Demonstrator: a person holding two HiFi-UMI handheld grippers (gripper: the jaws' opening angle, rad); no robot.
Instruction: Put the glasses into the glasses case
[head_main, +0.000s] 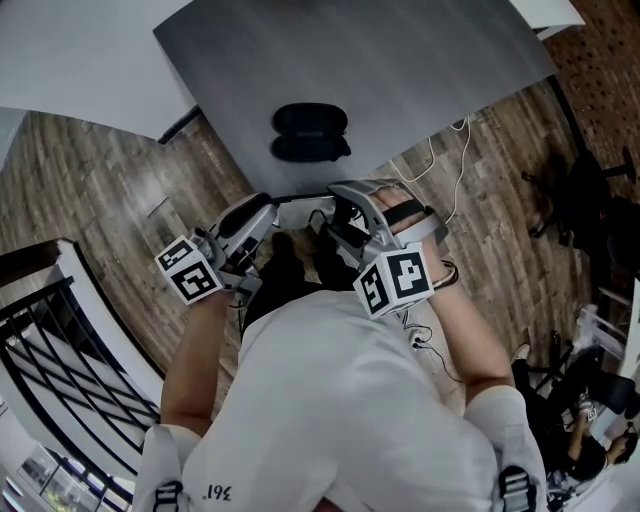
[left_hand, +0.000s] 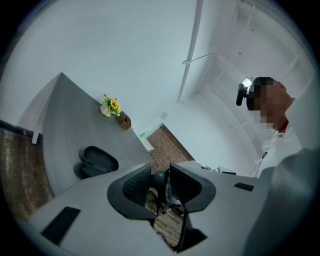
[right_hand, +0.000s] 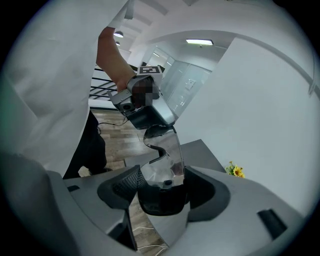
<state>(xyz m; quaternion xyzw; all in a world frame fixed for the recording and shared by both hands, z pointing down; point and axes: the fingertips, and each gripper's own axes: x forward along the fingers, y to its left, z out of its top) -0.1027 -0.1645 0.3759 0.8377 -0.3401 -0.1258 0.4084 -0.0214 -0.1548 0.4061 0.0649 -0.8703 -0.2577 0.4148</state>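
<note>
Sitting at the far end, grey table (head_main: 400, 60) carries the open black glasses case (head_main: 311, 132). Right gripper (right_hand: 162, 190) is clenched on one end of the glasses (right_hand: 167, 150), mid-air near the body, well apart from the case. Left gripper (left_hand: 162, 185) brackets the other end: lens against one jaw, gap at the other, clamp unclear.

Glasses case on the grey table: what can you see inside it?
The open glasses case shows only dark lining, no contents; its shadowed depths cannot be made out. The glasses are outside it.
</note>
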